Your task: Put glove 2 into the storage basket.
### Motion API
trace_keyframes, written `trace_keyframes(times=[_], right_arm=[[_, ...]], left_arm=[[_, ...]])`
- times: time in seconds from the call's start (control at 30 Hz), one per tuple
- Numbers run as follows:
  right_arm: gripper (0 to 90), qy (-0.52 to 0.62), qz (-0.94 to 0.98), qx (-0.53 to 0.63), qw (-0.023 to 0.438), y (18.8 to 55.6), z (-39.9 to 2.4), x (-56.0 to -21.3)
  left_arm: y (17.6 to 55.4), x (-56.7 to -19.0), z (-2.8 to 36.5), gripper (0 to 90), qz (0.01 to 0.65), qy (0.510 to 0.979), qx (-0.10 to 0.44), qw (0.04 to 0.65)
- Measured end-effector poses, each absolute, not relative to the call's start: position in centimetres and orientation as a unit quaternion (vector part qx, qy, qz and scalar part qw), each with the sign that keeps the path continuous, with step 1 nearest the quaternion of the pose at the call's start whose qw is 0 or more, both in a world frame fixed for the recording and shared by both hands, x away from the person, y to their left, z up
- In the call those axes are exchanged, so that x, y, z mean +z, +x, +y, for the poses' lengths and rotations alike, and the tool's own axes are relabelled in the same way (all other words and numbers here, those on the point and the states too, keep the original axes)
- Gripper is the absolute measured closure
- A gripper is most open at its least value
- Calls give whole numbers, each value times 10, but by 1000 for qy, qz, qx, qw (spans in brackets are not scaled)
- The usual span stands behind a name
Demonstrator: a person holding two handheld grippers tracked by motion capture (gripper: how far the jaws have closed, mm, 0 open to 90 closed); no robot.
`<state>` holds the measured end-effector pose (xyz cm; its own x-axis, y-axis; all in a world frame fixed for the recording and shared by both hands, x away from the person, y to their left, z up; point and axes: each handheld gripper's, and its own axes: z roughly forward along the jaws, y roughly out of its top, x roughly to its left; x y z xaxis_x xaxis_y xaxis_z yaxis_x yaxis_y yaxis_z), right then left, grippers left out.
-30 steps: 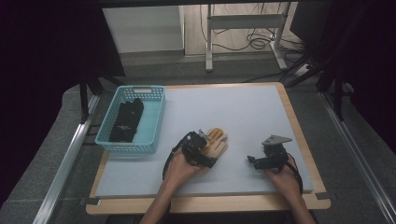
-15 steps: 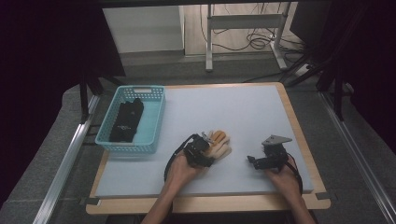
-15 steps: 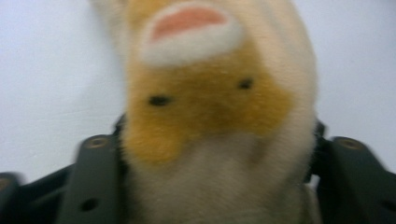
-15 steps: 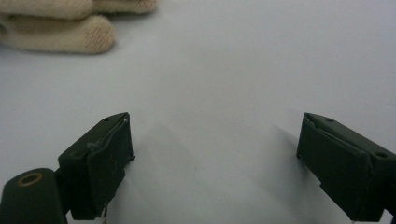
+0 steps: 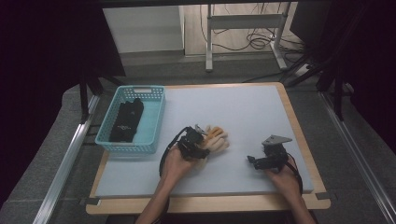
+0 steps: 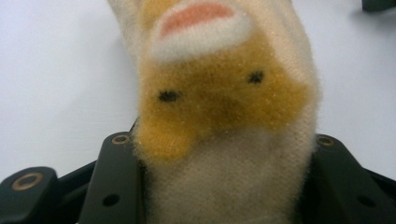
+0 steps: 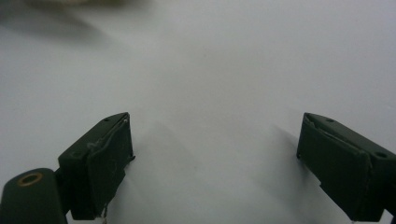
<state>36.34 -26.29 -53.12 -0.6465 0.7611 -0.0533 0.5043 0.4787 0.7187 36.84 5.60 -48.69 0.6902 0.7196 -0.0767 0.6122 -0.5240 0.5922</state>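
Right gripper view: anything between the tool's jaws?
No. The right tool stands open over the bare grey mat, nothing between its jaws.

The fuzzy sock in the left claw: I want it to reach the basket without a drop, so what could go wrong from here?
1. The left claw has just been closing on the fuzzy sock near one end; most of it hangs free and could slip or drag on the grey mat.
2. The blue basket already holds dark socks, so the sock may catch the rim.
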Motion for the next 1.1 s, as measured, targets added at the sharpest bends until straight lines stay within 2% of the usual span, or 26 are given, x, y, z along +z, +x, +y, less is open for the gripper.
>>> trace_keyframes(times=[0.27,0.6,0.87,1.1], right_arm=[[102,377,840,344,186,363,-263,-531],[102,376,840,344,186,363,-263,-531],[102,376,840,344,186,364,-263,-531],[102,376,840,344,186,364,-263,-531]], left_arm=[[384,-449,96,506,415,851,117,300],[406,-409,177,502,491,806,154,292],[427,-412,244,500,561,768,168,258],[445,-437,273,494,593,758,164,217]])
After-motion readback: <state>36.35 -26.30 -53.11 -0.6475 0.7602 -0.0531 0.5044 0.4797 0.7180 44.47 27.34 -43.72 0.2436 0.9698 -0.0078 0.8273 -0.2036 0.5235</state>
